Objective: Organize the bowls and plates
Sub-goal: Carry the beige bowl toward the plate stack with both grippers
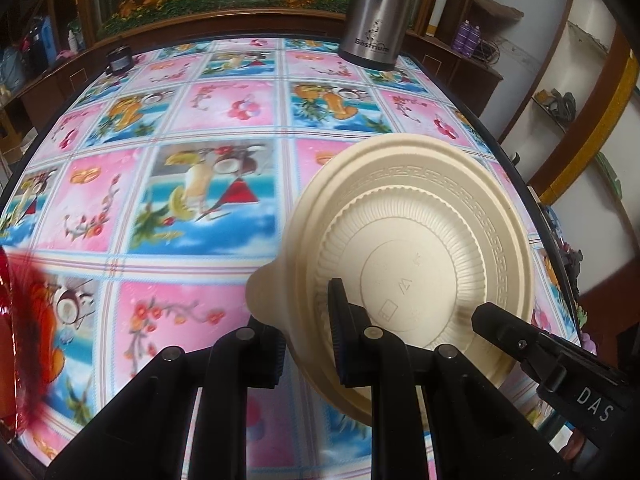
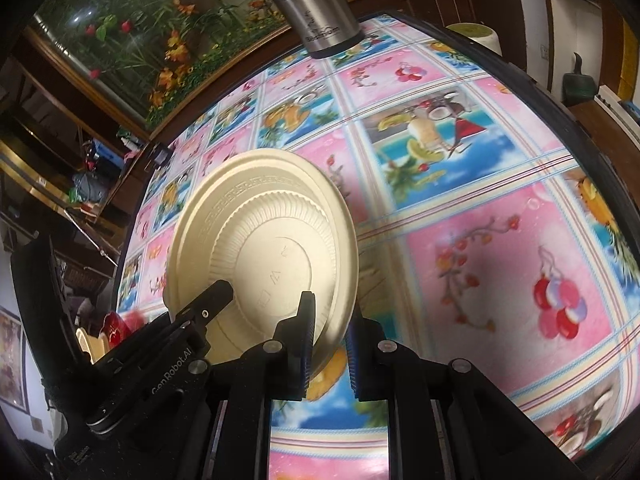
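Observation:
A cream bowl [image 1: 420, 240] with a key-pattern band, ribbed wall and small rim tab hangs tilted above the flowered tablecloth [image 1: 180, 128]. My left gripper [image 1: 308, 346] is shut on the bowl's near rim, one pad outside and one inside. At the lower right of the left wrist view, a finger [image 1: 500, 326] of the right gripper reaches over the opposite rim. In the right wrist view the same bowl [image 2: 264, 248] stands tilted, with my right gripper [image 2: 330, 350] shut on its edge. The left gripper's finger [image 2: 212, 300] lies on the bowl's left side.
A steel flask [image 1: 376, 20] [image 2: 320, 12] stands at the table's far edge. A red object [image 1: 12, 320] [image 2: 116, 326] lies at the left, with cream dishes [image 2: 90, 346] beside it. A small dark object [image 1: 120, 60] sits at the far left corner. Shelves surround the table.

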Available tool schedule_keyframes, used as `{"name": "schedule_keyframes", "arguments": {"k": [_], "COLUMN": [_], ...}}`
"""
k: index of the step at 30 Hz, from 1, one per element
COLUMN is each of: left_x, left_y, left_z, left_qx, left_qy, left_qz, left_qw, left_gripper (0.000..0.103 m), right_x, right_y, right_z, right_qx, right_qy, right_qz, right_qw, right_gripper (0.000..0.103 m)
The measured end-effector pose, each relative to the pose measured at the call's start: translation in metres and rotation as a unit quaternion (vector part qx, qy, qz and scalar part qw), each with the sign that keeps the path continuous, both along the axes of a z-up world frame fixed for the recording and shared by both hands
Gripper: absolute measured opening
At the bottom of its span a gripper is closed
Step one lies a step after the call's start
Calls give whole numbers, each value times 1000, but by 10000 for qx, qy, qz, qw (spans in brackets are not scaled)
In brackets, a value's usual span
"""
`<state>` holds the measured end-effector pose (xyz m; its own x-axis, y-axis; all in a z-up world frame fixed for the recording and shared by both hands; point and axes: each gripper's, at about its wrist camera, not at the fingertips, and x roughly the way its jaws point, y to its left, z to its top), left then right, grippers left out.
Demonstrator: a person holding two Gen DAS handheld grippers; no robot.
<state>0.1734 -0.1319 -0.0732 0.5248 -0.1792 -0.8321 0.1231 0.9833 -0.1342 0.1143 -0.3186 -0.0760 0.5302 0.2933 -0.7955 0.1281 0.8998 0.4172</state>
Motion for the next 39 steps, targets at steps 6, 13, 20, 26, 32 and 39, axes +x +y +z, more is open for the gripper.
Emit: {"name": "schedule_keyframes", "arguments": {"k": [6,13,20,26,32,39], "left_x": [-9,-18,-25,-31,-35,-43], "left_y": [22,45,63,71,79,85], "left_z": [-2,-4,-3,0,3,9], "left_qx": [-67,-108,-181,-222,-251,-249], "left_qy": [5,-1,-31,-66,-110,-191], "left_qz": [111,252,368,419,478,538], "left_qw": [9999,9996,9992,9989,9985,9981], "left_gripper": [16,16,17,17,17,16], "right_x": [-7,-10,-13,-18,-21,-23], "right_y": [22,49,68,79,86,93], "right_z": [2,1,4,8,13,16], "right_qx": [-118,-283,-438,-505,-528,-527], "right_qy": [-17,-30,-95,-147,-208,-268], "right_qz": [140,315,456,533,607,676], "right_qw": [9998,9991,9980,9972,9965,9960], "right_gripper": [14,14,14,14,14,14]}}
